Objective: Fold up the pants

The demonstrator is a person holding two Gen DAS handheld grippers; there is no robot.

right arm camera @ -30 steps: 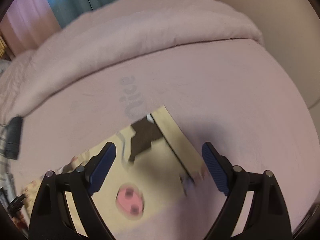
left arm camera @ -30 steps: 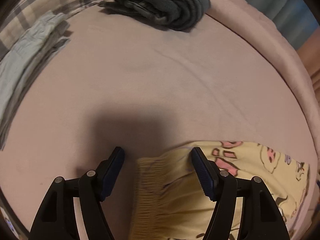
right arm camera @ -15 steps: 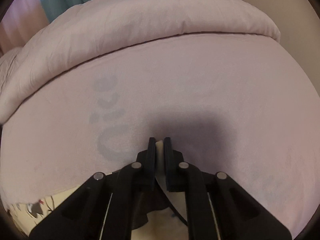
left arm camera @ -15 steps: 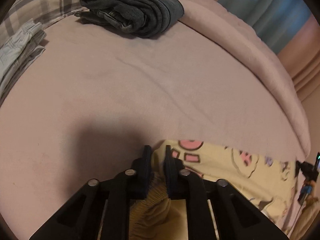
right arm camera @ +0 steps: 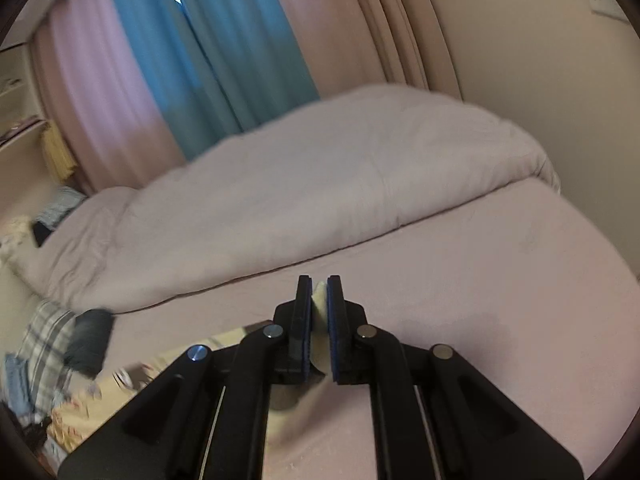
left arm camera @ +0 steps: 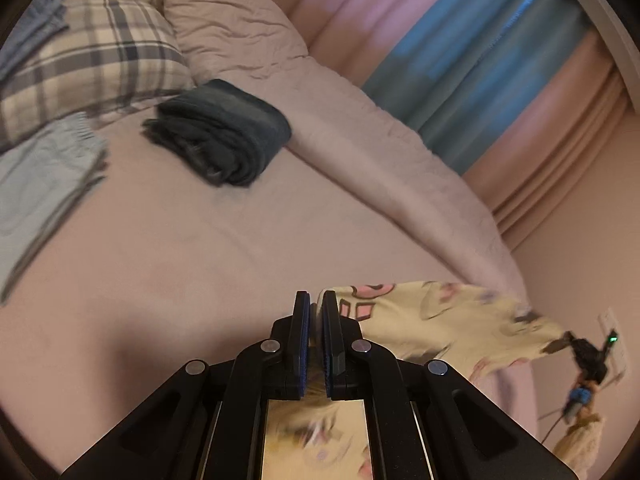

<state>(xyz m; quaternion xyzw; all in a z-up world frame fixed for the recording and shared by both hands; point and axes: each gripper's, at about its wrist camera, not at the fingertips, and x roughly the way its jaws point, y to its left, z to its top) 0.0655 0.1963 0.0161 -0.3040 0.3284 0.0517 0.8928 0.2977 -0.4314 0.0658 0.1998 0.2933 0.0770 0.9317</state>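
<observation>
The pants are pale yellow with pink cartoon prints (left arm camera: 432, 320). My left gripper (left arm camera: 316, 300) is shut on their elastic waistband end and holds it above the pink bed sheet (left arm camera: 180, 272). The cloth stretches to the right toward my other gripper (left arm camera: 584, 360), seen small at the right edge. In the right wrist view my right gripper (right arm camera: 319, 286) is shut on a fold of the yellow cloth (right arm camera: 319, 320). The pants hang away to the lower left (right arm camera: 120, 392) above the sheet (right arm camera: 480, 280).
A folded dark grey garment (left arm camera: 224, 136) lies at the far side of the bed. Light blue folded clothes (left arm camera: 40, 184) and a plaid pillow (left arm camera: 88, 64) lie at left. A rolled duvet (right arm camera: 320, 184) runs along the far edge, with curtains (right arm camera: 208, 48) behind.
Both grippers closed on the pants, left on the waistband and right on the leg end. Both then lifted the pants off the sheet, and the views now tilt up toward the curtains.
</observation>
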